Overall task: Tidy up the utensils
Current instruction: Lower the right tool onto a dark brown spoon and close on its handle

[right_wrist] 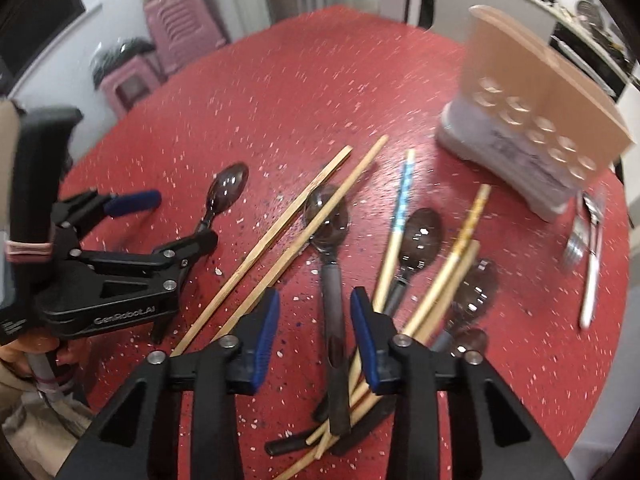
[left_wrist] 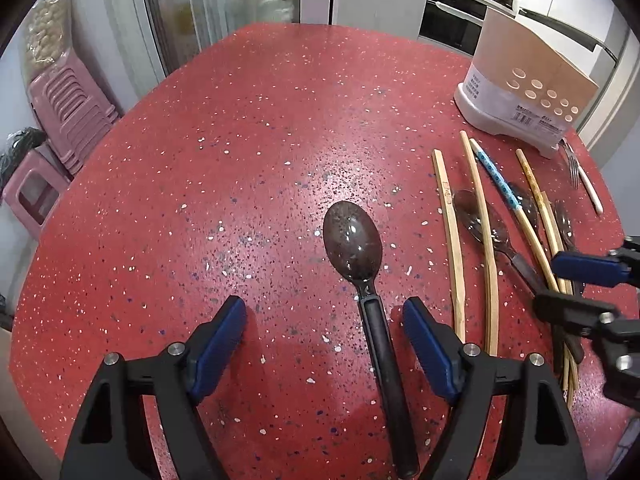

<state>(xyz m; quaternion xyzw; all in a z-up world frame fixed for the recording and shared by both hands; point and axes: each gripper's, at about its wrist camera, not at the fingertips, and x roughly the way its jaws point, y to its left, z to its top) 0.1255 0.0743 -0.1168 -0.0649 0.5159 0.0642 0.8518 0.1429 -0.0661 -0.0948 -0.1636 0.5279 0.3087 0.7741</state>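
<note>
Left gripper (left_wrist: pixel 324 332) jaws spread around lone spoon (left_wrist: pixel 354 236) handle, apart from pile. Right gripper (right_wrist: pixel 314 320) jaws half-spread over another spoon (right_wrist: pixel 330 220), not pinching (chopsticks (right_wrist: pixel 264 240) crossing). Close squarely on the handle only.

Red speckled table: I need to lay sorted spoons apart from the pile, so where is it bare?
The red speckled table is bare left of and beyond the lone dark spoon with a black handle, out to its far rim. It is crowded on the right, where wooden chopsticks and dark spoons overlap below the white and tan utensil holder.
</note>
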